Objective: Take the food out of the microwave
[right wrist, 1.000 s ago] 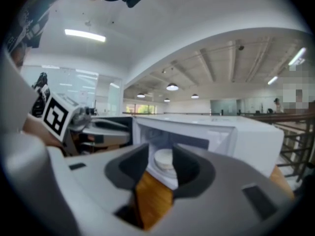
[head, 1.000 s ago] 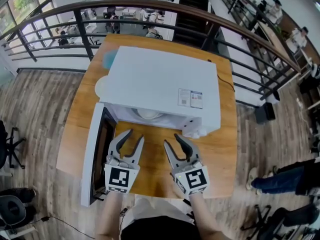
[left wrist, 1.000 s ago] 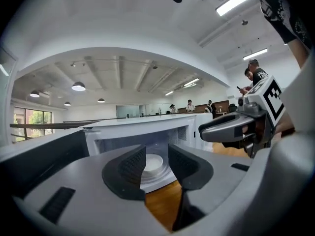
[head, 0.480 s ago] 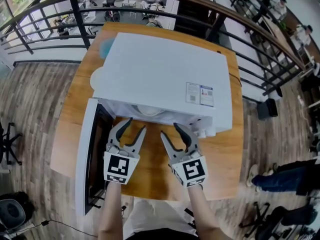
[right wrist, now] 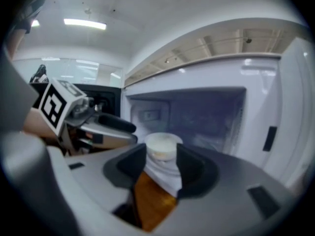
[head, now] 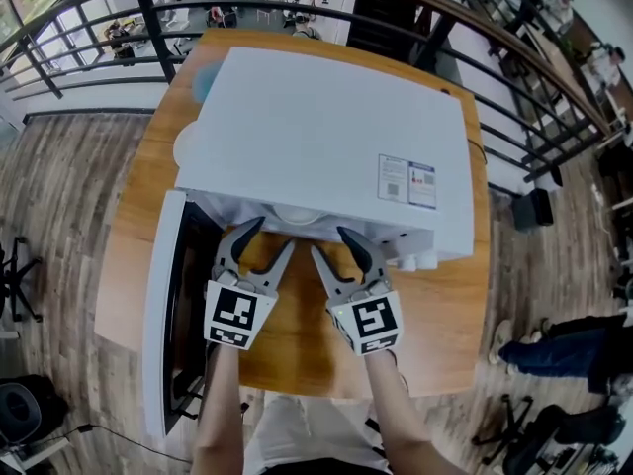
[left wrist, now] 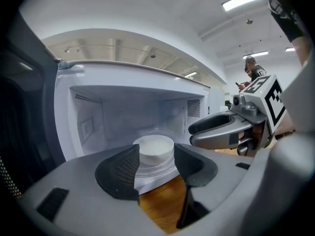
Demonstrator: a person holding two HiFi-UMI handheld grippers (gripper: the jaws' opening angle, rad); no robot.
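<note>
Food bowl [left wrist: 156, 151] is white and round, and it sits deep inside the microwave [head: 316, 137], in the middle of the white oven floor. The door [head: 163, 305] hangs wide open on the left side, so the way in is free.

Both tools point at the opening, side by side, just in front of it. The left gripper [head: 269, 237] has its jaws wide apart, and they have just been opening. Nothing is between them; the bowl only shows through the gap, farther back. The right gripper [head: 333, 245] is the same: its jaws have just been opening, they stand wide, and they hold nothing. I think they are spread like this so one can go on each side of the bowl and lift it out together. The bowl looks smooth, so it may slip if the squeeze is weak.

The microwave stands on a brown wooden table [head: 297, 349]. The table sits by a dark railing [head: 99, 13] with a bigger room down below. The floor [head: 59, 196] is grey wood. A person's legs in blue jeans [head: 564, 349] show on the right, and a black chair [head: 15, 285] is on the left.
</note>
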